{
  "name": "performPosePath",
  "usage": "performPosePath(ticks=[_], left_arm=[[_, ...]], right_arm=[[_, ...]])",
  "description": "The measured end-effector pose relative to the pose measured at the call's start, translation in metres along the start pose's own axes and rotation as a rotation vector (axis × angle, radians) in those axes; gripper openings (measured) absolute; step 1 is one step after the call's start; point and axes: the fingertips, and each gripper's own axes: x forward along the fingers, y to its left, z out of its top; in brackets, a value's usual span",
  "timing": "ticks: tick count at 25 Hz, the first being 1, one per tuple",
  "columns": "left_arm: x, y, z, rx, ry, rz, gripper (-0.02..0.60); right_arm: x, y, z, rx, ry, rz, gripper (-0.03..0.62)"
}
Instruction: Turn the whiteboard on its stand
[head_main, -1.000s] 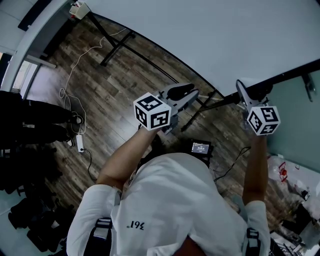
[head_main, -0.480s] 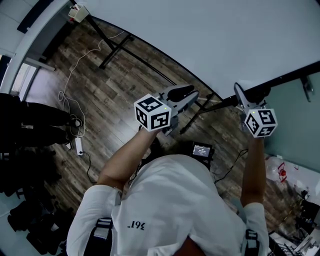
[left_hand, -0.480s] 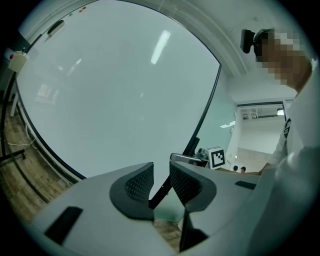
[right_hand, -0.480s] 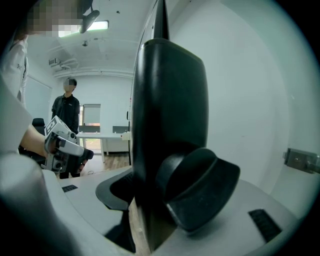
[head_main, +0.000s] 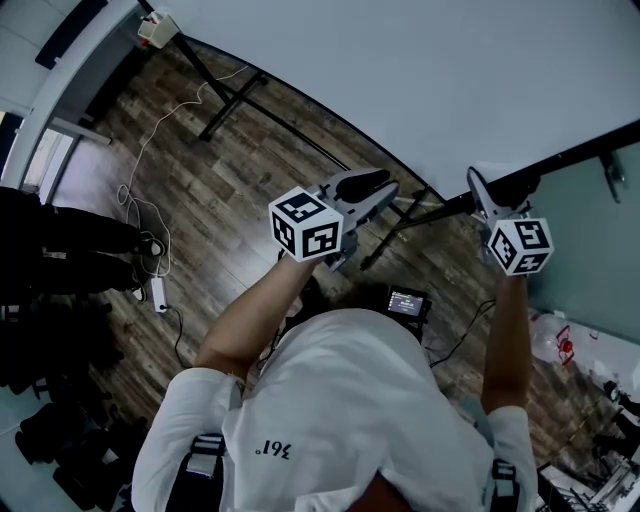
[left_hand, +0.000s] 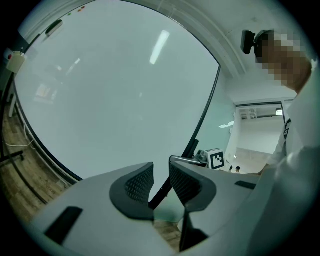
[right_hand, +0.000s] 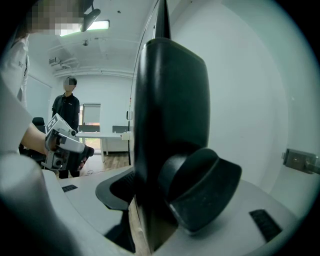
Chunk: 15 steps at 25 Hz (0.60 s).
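Seemingly right gripper (head_main: 478, 186) clamped on whiteboard (head_main: 420, 70) frame edge; left gripper (head_main: 384, 190) jaws apart, empty, facing whiteboard.

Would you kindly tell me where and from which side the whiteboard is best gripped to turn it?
Grip the whiteboard by its black frame edge, coming in edge-on so that one jaw lands on each face. The panel is broad and flat but thin, so probably only the rim fits between the jaws. The right claw already straddles that edge this way.
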Motion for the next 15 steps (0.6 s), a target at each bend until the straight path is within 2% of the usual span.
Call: performPosePath(ticks=[15], left_arm=[[-0.015, 0.002, 0.015, 0.011, -0.044, 0.022, 0.089]], right_arm=[[-0.004, -0.001, -0.001, 0.003, 0.006, -0.045, 0.245]])
